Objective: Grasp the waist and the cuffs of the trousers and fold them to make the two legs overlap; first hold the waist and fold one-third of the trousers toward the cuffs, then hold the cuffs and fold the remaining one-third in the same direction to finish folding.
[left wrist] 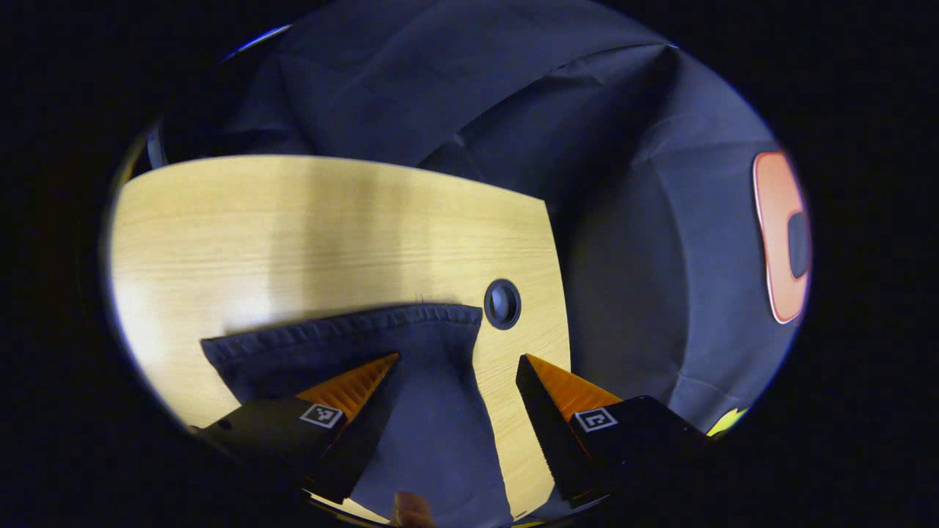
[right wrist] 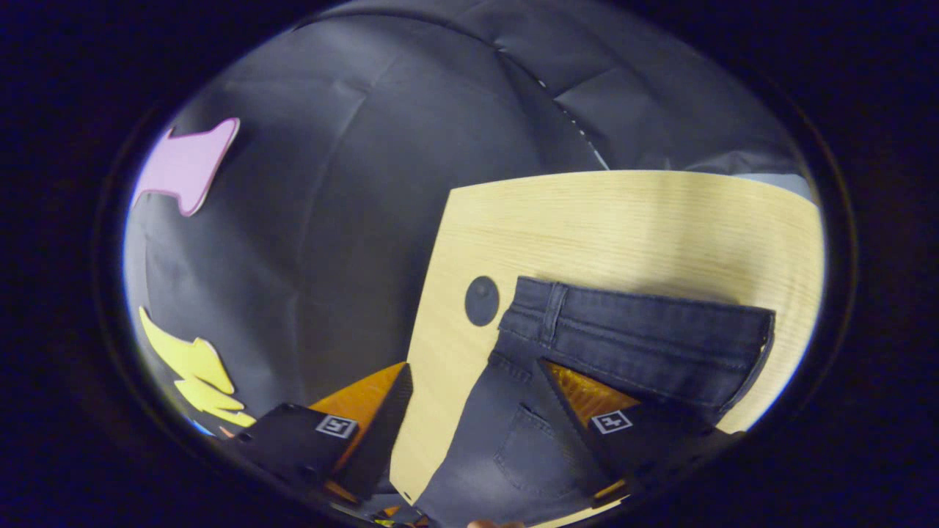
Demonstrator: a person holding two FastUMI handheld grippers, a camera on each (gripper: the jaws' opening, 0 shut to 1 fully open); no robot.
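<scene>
Dark denim trousers lie on a light wooden table (left wrist: 293, 220). In the left gripper view the stitched cuff hem (left wrist: 345, 330) runs across just ahead of my left gripper (left wrist: 461, 357), which is open. The leg cloth (left wrist: 433, 425) lies between and under its fingers. In the right gripper view the waistband (right wrist: 638, 330) with a belt loop stretches to the right, and a back pocket (right wrist: 528, 447) sits below it. My right gripper (right wrist: 475, 363) is open over the waist's left edge, one finger above the denim and the other past the table's edge.
A round dark cable hole (left wrist: 502, 303) in the table sits right beside the cuff and also beside the waistband (right wrist: 482, 301). The table's side edge (right wrist: 433, 293) drops off close to it. A person's fingertip (left wrist: 411, 510) shows at the bottom. Bare wood (right wrist: 623, 220) stretches beyond the trousers.
</scene>
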